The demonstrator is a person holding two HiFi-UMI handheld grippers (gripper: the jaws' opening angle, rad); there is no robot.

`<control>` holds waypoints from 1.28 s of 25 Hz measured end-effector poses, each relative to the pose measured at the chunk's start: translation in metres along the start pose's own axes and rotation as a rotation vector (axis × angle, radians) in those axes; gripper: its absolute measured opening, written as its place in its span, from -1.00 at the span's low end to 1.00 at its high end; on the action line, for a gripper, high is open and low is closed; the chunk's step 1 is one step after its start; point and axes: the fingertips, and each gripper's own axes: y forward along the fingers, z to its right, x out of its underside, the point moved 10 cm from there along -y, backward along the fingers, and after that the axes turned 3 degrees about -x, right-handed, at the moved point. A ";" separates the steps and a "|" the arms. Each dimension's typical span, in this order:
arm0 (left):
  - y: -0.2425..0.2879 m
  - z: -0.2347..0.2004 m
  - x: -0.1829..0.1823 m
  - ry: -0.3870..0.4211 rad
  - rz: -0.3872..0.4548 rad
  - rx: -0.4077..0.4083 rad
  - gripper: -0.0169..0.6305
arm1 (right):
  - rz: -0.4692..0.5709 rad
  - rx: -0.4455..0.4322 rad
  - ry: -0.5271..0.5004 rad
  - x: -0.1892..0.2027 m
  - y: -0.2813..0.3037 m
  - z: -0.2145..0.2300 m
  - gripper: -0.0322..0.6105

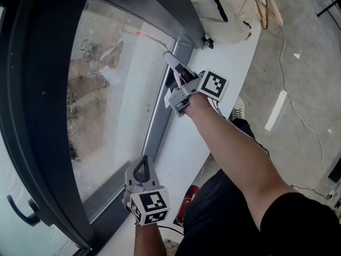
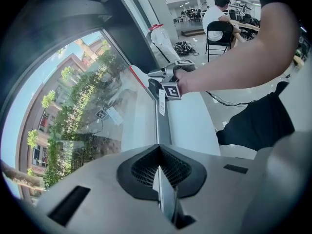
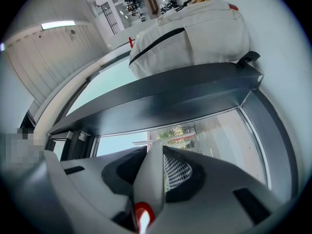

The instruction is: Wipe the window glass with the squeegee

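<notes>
The window glass [image 1: 106, 105] fills the left of the head view inside a dark frame [image 1: 154, 4]. My right gripper [image 1: 181, 81] is raised at the pane's upper right corner, shut on the squeegee [image 1: 173, 62], whose white handle points toward the glass. In the right gripper view that handle [image 3: 151, 179], with its red end low down, sits between the jaws of the right gripper [image 3: 156, 160], under the frame's top bar. My left gripper [image 1: 141, 163] is shut and holds nothing, low by the bottom frame rail. From the left gripper [image 2: 158, 165] I see the right gripper [image 2: 170, 77] ahead.
A white sill [image 1: 213, 127] runs under the window, with a beige bag [image 1: 218, 4] at its far end. A window handle [image 1: 21, 212] sticks out at lower left. Cables [image 1: 298, 105] cross the concrete floor. A person sits on a chair [image 2: 217, 28] far off.
</notes>
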 end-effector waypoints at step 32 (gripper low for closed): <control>-0.040 0.027 0.137 -0.076 0.005 -0.019 -0.95 | -0.153 -0.027 0.011 0.149 -0.079 0.000 -0.62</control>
